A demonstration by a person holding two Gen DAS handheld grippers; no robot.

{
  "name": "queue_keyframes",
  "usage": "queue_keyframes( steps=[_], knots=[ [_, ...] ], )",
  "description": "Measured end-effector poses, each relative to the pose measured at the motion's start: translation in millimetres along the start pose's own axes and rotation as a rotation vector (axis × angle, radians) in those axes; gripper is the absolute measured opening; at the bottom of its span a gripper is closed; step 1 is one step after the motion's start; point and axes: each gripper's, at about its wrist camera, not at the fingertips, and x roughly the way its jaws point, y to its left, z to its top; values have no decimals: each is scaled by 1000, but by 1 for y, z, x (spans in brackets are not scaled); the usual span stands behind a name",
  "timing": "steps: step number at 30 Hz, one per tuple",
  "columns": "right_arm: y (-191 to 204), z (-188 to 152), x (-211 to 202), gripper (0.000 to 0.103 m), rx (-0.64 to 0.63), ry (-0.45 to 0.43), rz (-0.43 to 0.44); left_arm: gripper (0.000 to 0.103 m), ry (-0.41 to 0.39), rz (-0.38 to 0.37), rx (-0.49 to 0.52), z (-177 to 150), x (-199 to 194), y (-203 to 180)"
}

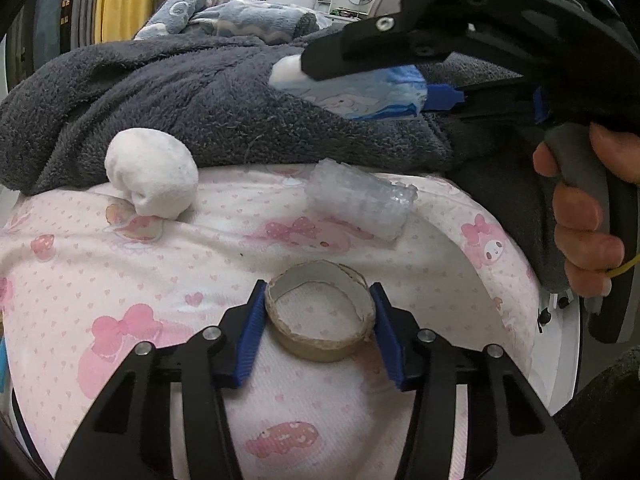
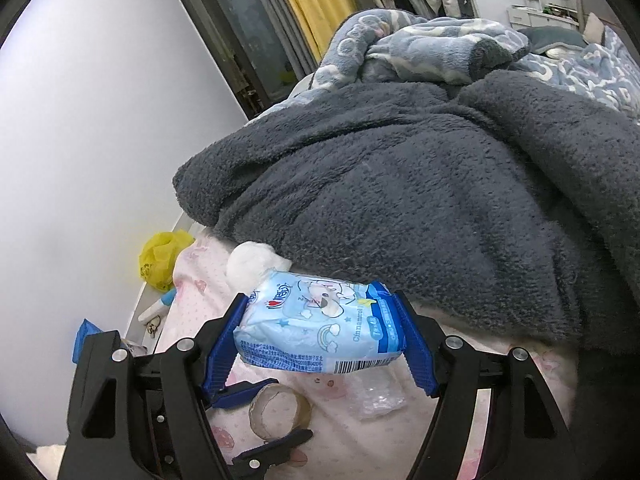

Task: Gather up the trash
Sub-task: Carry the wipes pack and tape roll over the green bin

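A cardboard tape ring (image 1: 320, 320) lies on the pink patterned sheet (image 1: 120, 280), and my left gripper (image 1: 318, 320) is shut on it, a blue pad against each side. The right wrist view shows the same ring (image 2: 280, 410) with the left gripper (image 2: 292, 408) around it. My right gripper (image 2: 322, 336) is shut on a light blue tissue pack (image 2: 320, 332) held above the sheet. In the left wrist view it (image 1: 372, 84) hangs at the upper right with the pack (image 1: 360, 96). A white crumpled wad (image 1: 154, 176) and a piece of bubble wrap (image 1: 360, 196) lie beyond the ring.
A dark grey fleece blanket (image 1: 200, 92) is heaped behind the trash, with a blue patterned blanket (image 1: 224, 12) beyond it. A yellow plastic bag (image 2: 162, 256) sits by the wall at the bed's left edge. A hand (image 1: 580, 232) grips the right gripper's handle.
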Motion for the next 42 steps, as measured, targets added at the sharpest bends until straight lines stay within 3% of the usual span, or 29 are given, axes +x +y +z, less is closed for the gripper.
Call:
queue_keyframes(
  steps=[15, 22, 42],
  knots=[
    [2, -2, -5, 72, 9, -2, -8, 52, -57, 28, -92, 5, -32, 14],
    [6, -5, -4, 72, 12, 4, -6, 52, -84, 113, -145, 7, -49, 29],
    [67, -14, 10, 72, -73, 16, 19, 52, -106, 310, -285, -10, -99, 94]
  ],
)
